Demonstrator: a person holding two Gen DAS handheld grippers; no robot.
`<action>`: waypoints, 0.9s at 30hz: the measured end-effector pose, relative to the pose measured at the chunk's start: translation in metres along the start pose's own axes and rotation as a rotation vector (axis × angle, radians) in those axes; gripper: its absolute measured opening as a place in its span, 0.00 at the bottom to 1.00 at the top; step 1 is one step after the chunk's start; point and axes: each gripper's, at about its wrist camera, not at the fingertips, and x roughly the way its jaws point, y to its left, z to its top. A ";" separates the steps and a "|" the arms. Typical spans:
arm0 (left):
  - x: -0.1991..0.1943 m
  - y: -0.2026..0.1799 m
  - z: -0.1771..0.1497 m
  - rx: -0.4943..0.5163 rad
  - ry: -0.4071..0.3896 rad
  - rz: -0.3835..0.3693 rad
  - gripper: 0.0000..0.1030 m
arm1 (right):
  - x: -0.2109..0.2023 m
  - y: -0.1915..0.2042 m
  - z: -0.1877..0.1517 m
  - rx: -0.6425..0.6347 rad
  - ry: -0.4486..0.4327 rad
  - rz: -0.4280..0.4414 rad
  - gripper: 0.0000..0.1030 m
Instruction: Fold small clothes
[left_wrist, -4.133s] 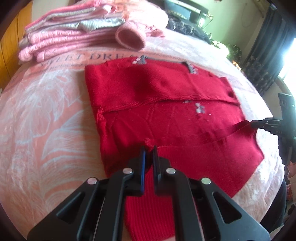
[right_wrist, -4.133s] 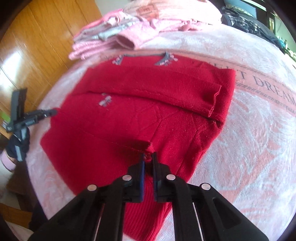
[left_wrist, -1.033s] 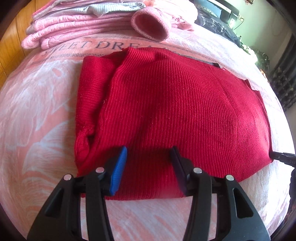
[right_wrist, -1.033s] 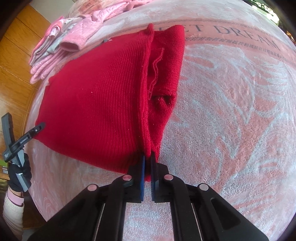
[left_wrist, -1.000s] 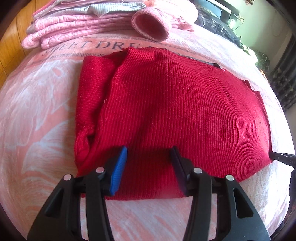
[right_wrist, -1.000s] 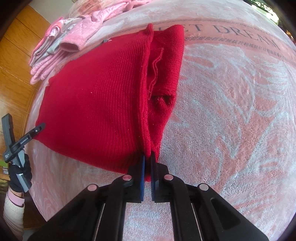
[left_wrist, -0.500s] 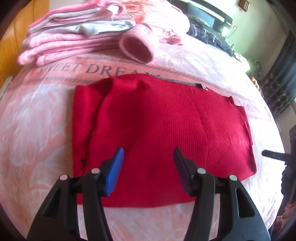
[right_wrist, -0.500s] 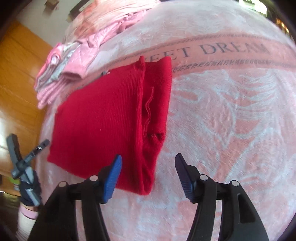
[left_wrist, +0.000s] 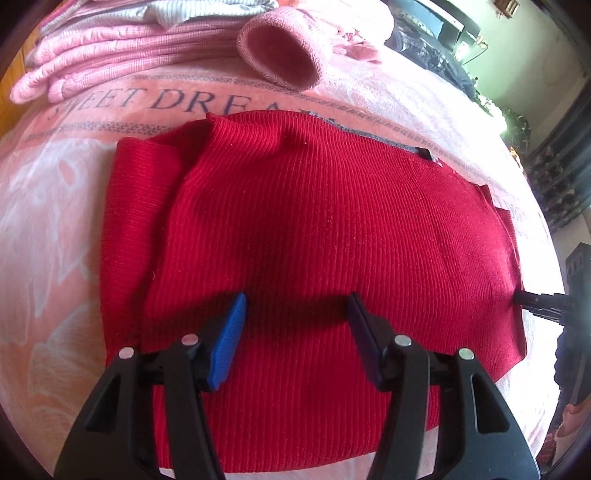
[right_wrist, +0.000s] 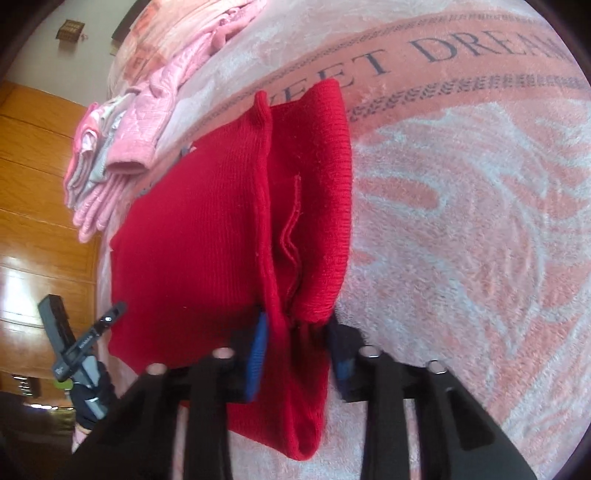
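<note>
"SWEET DREAM" on pink blanket (left_wrist: 74, 155)

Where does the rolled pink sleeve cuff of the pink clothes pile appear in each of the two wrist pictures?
Left wrist view: the pink cuff is at the top centre, its opening facing the camera, beyond the red sweater.
Right wrist view: the cuff is at the left, above the middle, beside the sweater's far corner.
Shared landmark: the "SWEET DREAM" lettering on the blanket.

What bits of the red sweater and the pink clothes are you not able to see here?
- Red sweater, left wrist view: near hem hidden behind left hand-held gripper.
- Right wrist view: right hand-held gripper blurred; contact unclear.
- Pink clothes pile: cut off by top edge.
</note>
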 end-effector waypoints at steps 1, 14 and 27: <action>0.000 0.002 0.000 0.002 0.001 -0.003 0.55 | 0.000 -0.002 0.000 0.001 -0.001 0.006 0.18; -0.008 0.010 0.004 -0.018 0.003 -0.061 0.52 | -0.010 0.028 0.001 0.015 -0.033 -0.060 0.11; -0.070 0.060 -0.002 -0.059 -0.079 -0.131 0.53 | 0.003 0.255 0.007 -0.365 -0.026 -0.022 0.07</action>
